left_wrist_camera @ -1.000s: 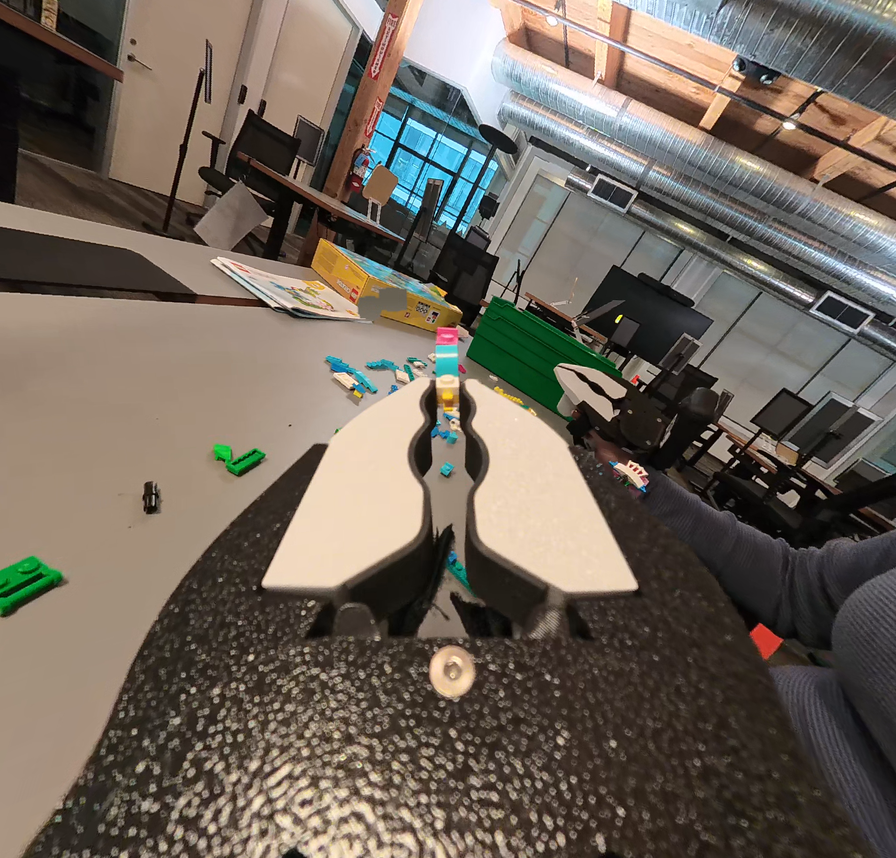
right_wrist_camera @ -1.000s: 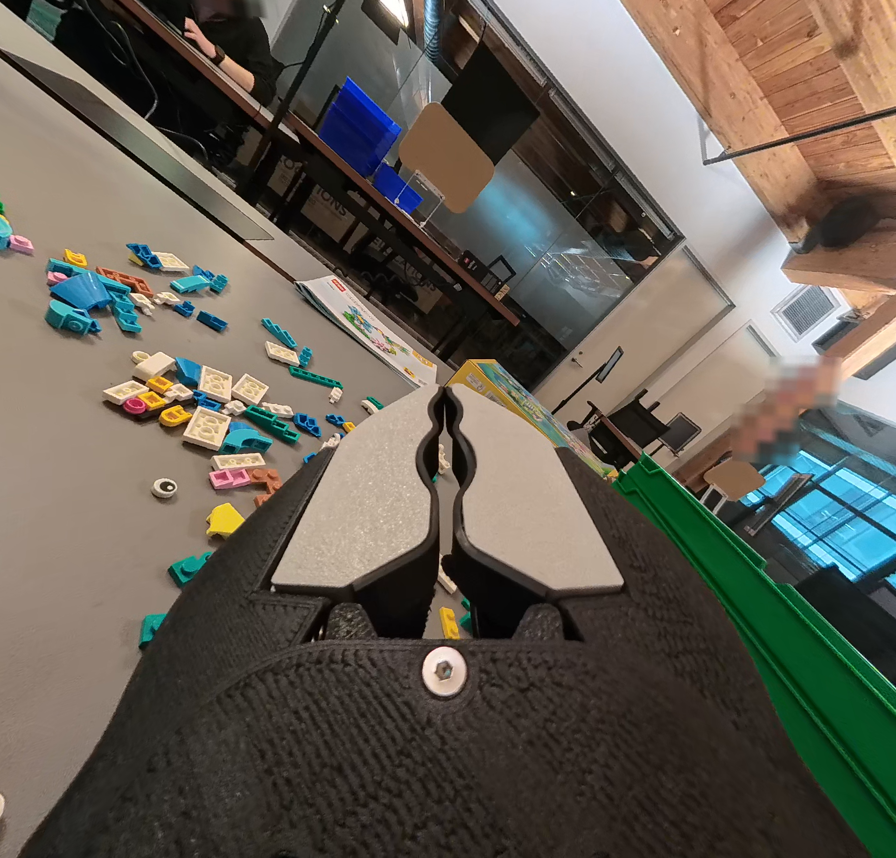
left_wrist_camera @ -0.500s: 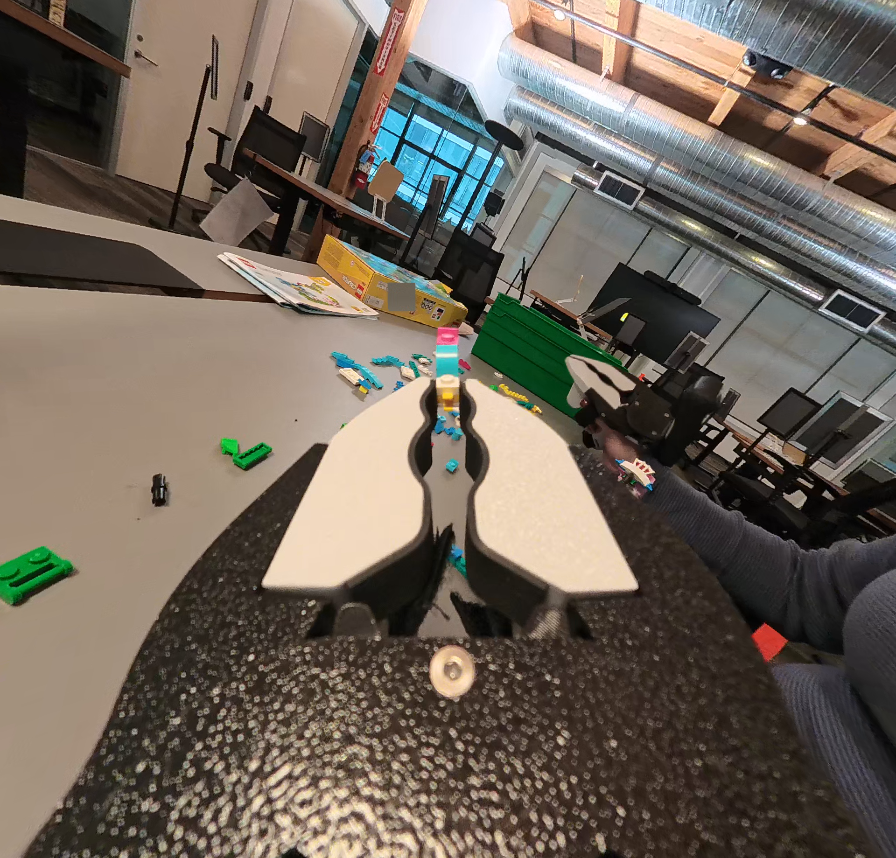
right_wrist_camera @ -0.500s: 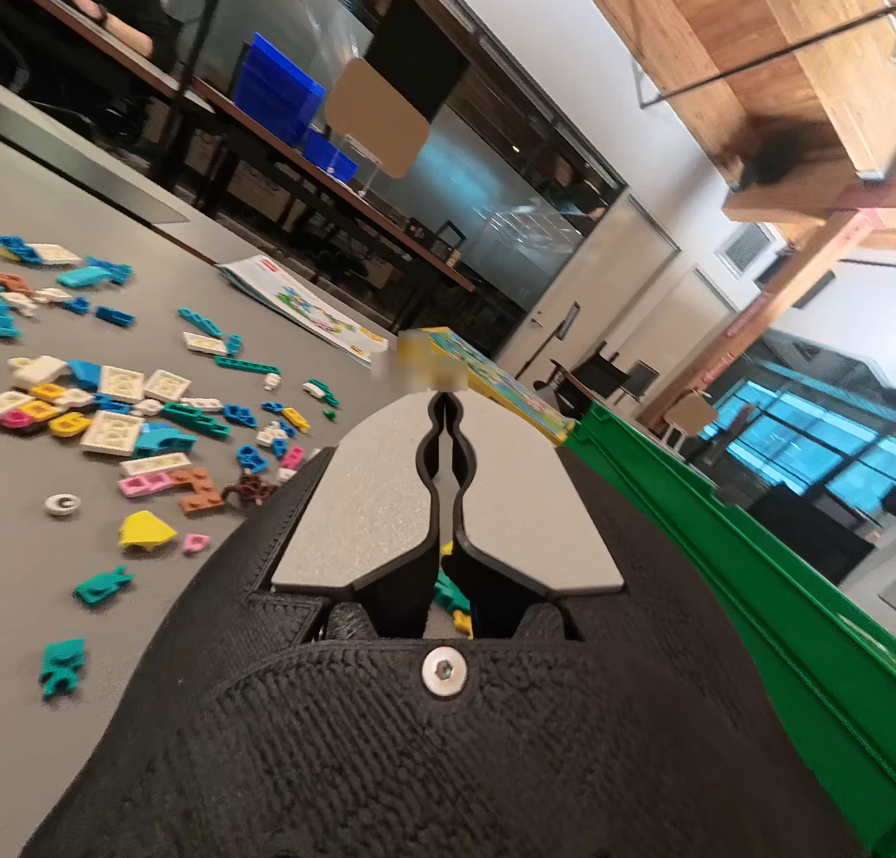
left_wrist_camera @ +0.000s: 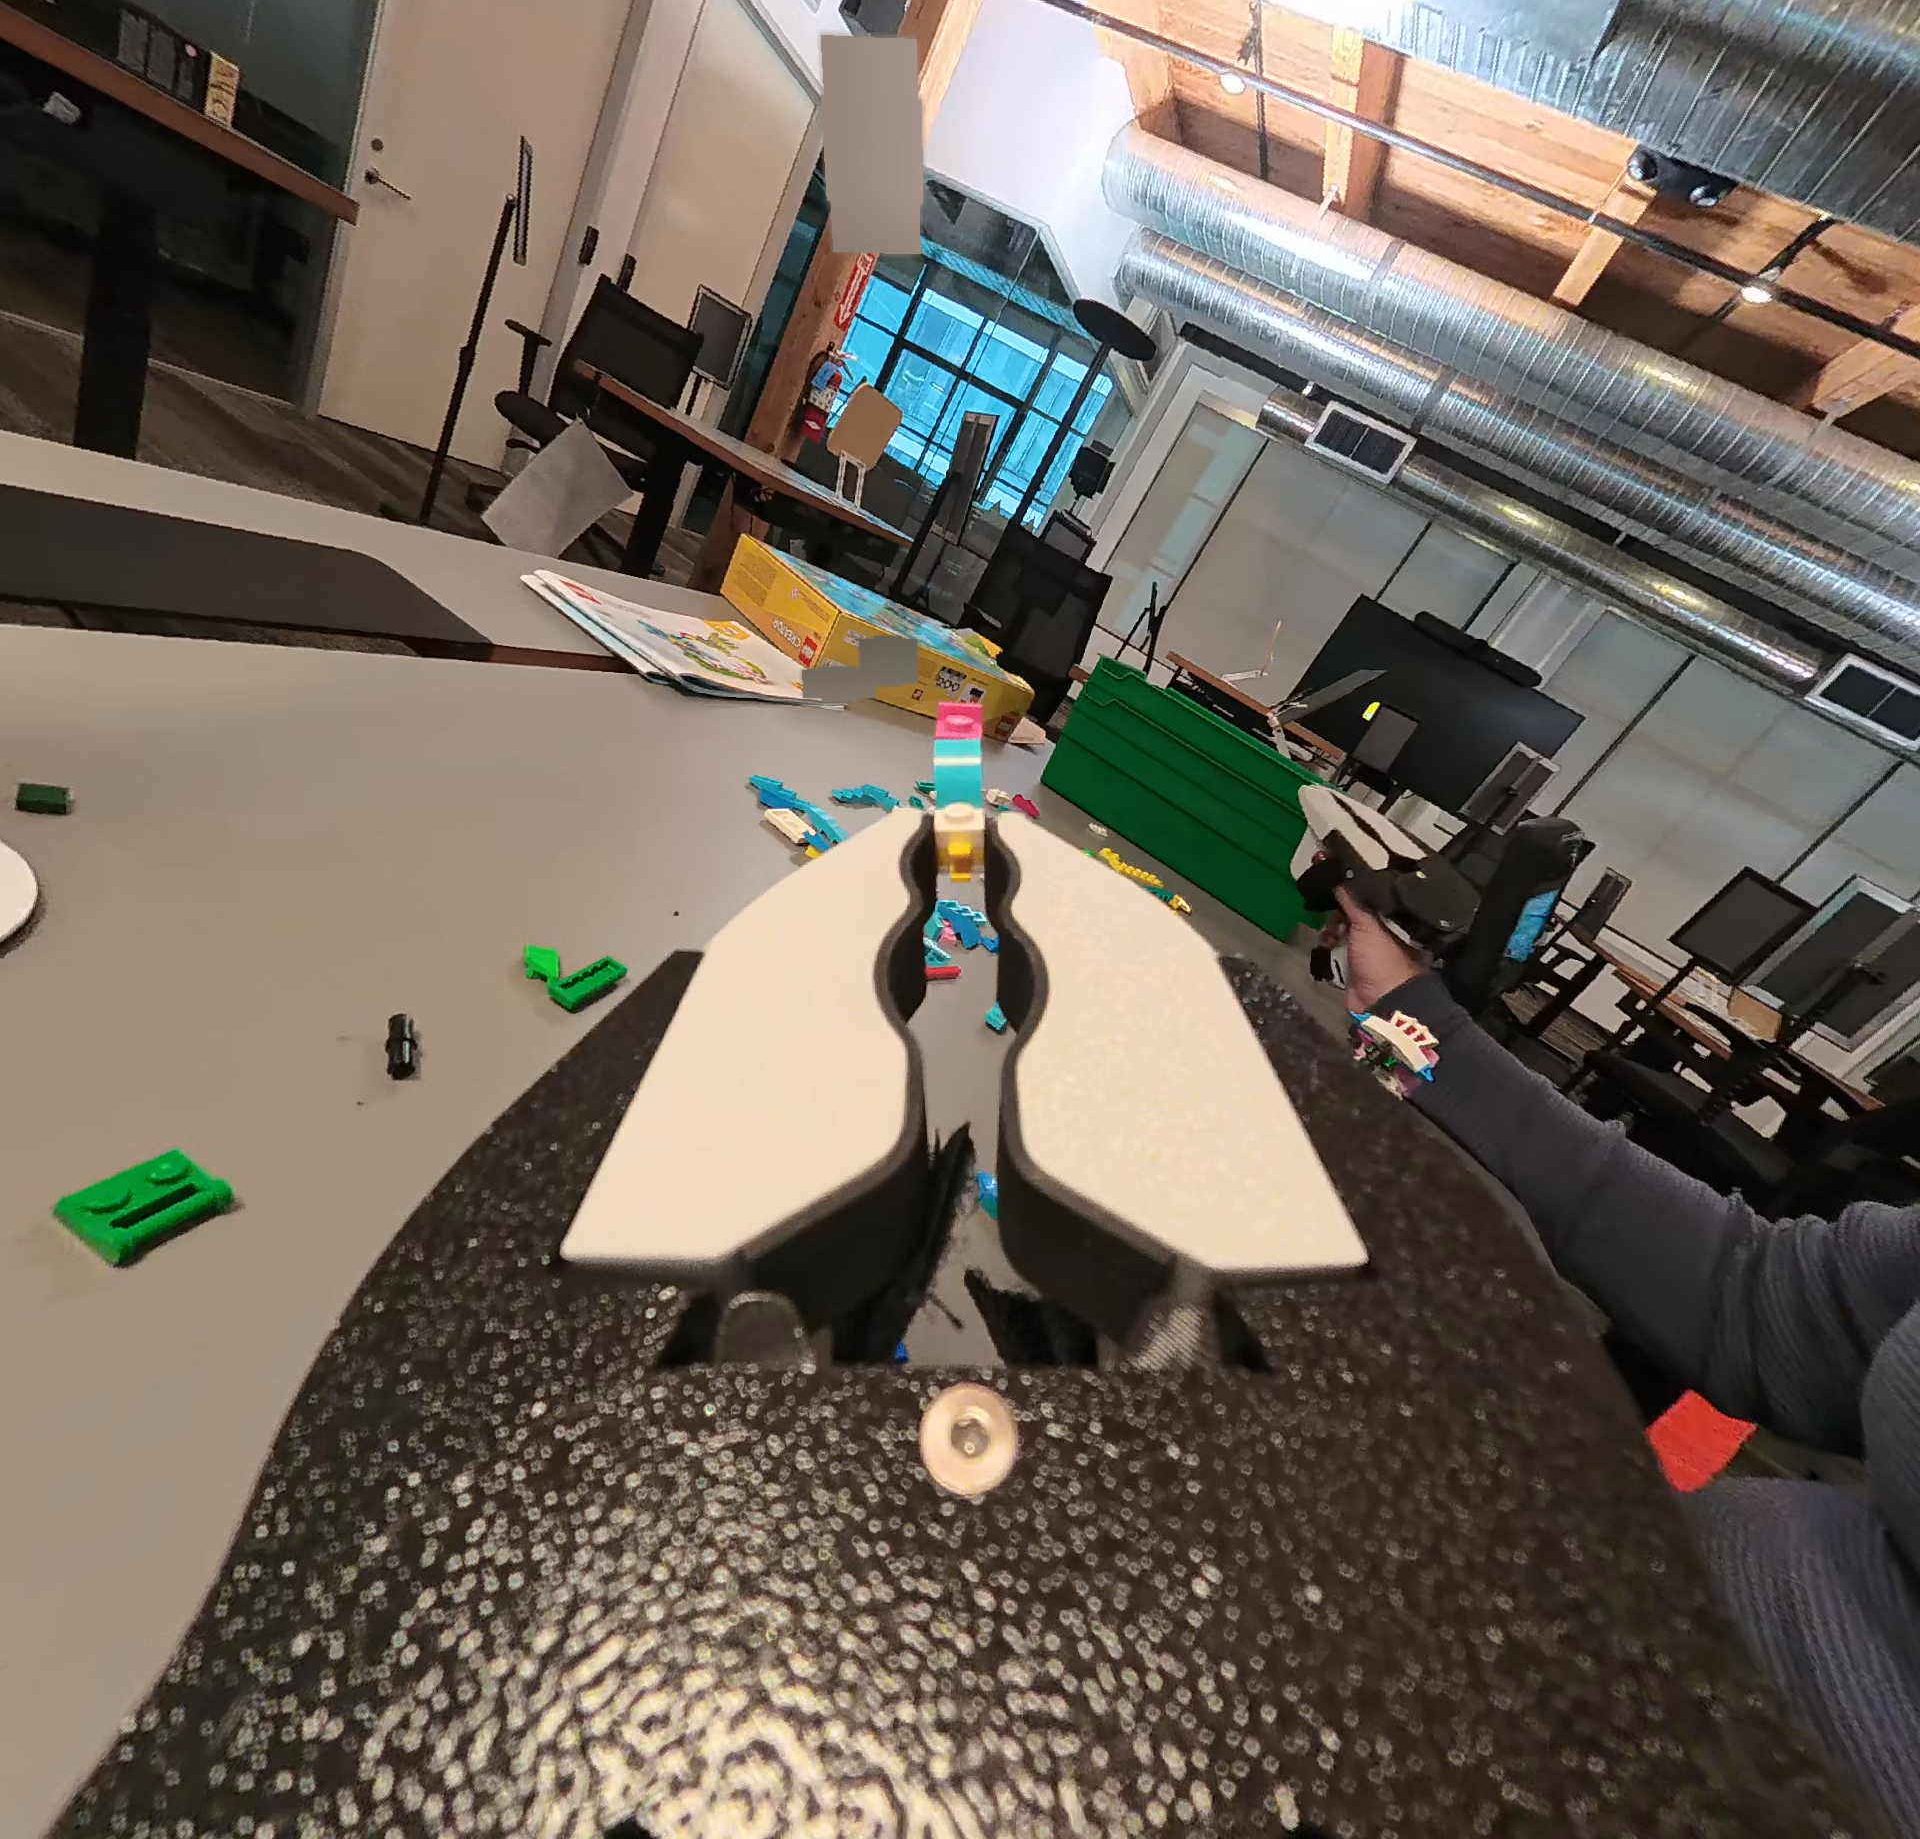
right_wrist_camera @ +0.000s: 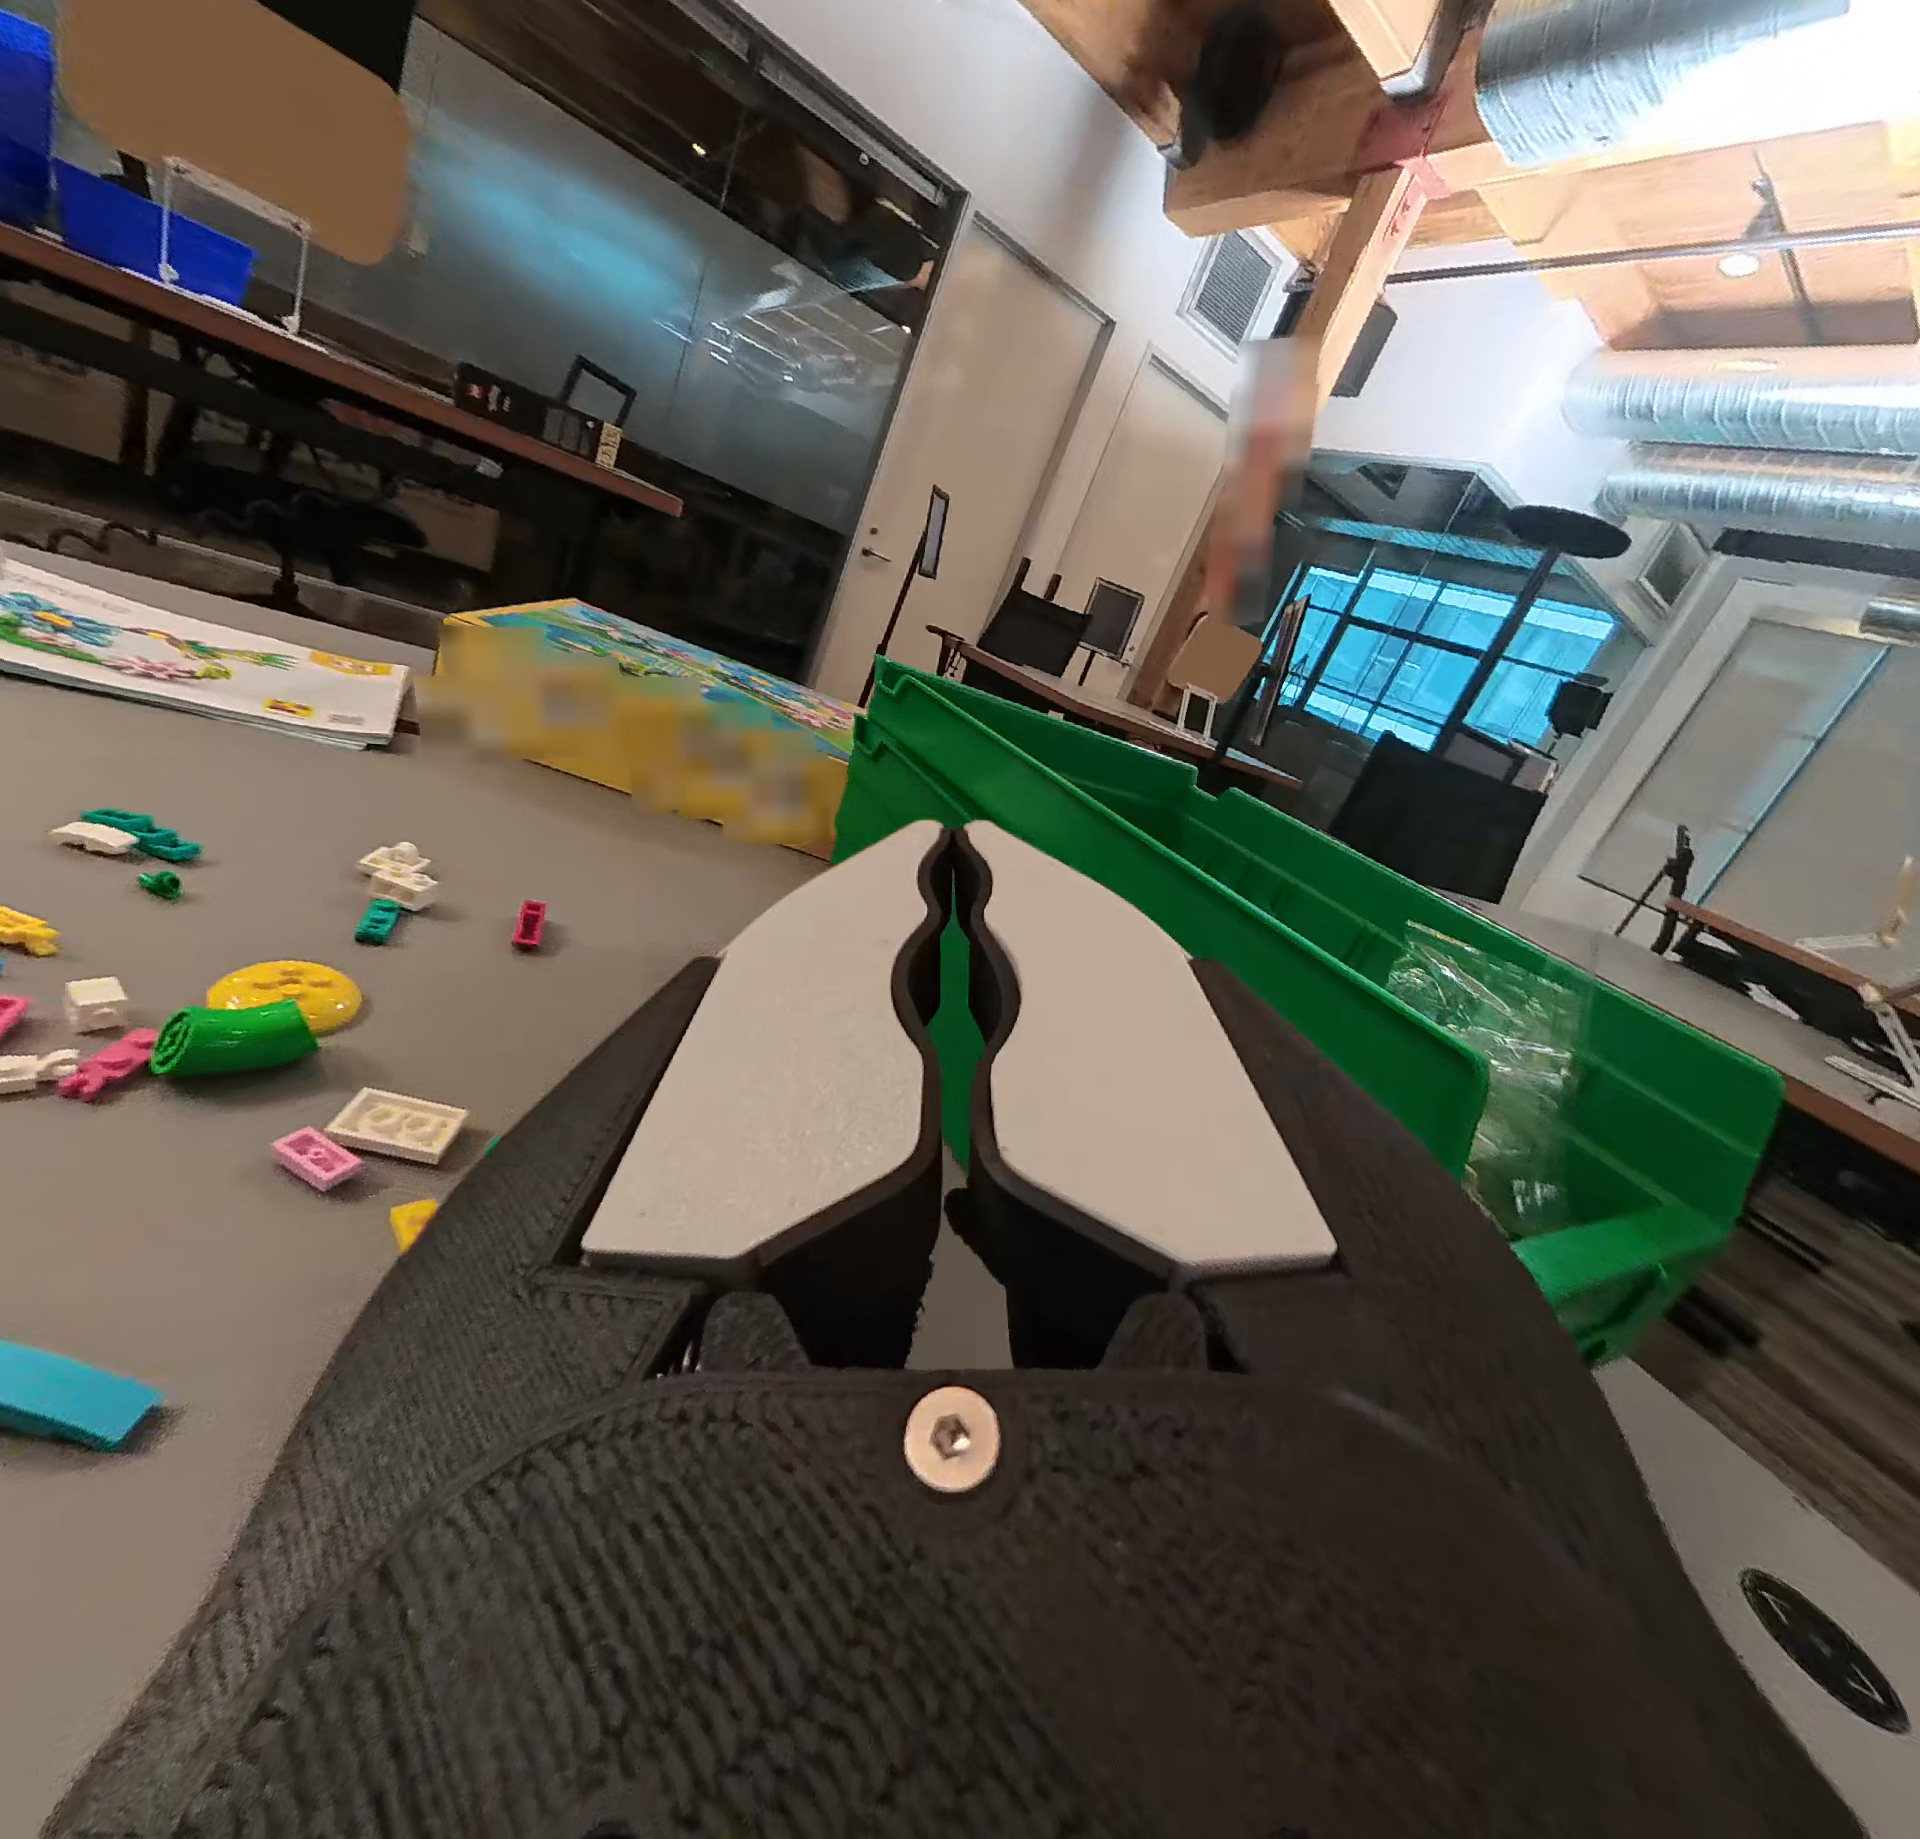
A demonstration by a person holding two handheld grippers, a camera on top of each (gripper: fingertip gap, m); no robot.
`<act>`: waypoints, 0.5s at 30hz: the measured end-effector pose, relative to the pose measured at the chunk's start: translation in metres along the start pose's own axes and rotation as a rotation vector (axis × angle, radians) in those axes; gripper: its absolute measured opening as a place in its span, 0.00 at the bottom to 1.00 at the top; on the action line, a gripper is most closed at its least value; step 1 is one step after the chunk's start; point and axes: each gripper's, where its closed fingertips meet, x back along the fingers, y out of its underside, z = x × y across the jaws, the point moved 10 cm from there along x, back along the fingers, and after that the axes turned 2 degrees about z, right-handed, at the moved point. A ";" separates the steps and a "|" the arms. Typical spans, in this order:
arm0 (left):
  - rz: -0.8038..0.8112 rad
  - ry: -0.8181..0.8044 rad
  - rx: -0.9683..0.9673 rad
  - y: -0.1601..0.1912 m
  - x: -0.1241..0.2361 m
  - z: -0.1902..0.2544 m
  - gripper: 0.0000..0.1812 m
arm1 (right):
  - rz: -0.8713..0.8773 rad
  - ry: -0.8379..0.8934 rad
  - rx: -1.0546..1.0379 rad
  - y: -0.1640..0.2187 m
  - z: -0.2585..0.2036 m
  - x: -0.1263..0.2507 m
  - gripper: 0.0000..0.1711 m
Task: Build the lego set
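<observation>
My left gripper (left_wrist_camera: 957,839) is shut on a small lego stack (left_wrist_camera: 957,781): a white and yellow piece at the tips, teal above, pink on top. It is held above the grey table (left_wrist_camera: 312,854). My right gripper (right_wrist_camera: 951,839) is shut with nothing seen between the tips, and points at the green bin (right_wrist_camera: 1299,948). It also shows far right in the left wrist view (left_wrist_camera: 1371,870), held by a hand beside the bin. Loose lego pieces (right_wrist_camera: 312,1041) lie left of the right gripper, among them a green curved tube (right_wrist_camera: 234,1036) and a yellow disc (right_wrist_camera: 286,994).
A yellow lego box (left_wrist_camera: 862,636) and an instruction booklet (left_wrist_camera: 665,631) lie at the table's far edge. Green pieces (left_wrist_camera: 140,1202) (left_wrist_camera: 577,979) and a small black pin (left_wrist_camera: 400,1031) lie left of the left gripper. A person's sleeve (left_wrist_camera: 1662,1218) reaches in from the right. The tips of one gripper are about 55 cm away from the tips of the other.
The right gripper has swung to the right, from over the loose pieces to facing the green bin. The left gripper has held the stack nearly still, tilting slightly.
</observation>
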 end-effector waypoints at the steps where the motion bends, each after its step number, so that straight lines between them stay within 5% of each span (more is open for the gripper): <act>1: 0.000 0.001 0.002 0.000 0.000 0.000 0.04 | -0.003 0.001 0.005 0.001 0.001 -0.001 0.00; 15: -0.005 0.012 -0.004 0.000 -0.001 0.003 0.04 | -0.016 -0.077 0.100 0.001 -0.013 -0.002 0.00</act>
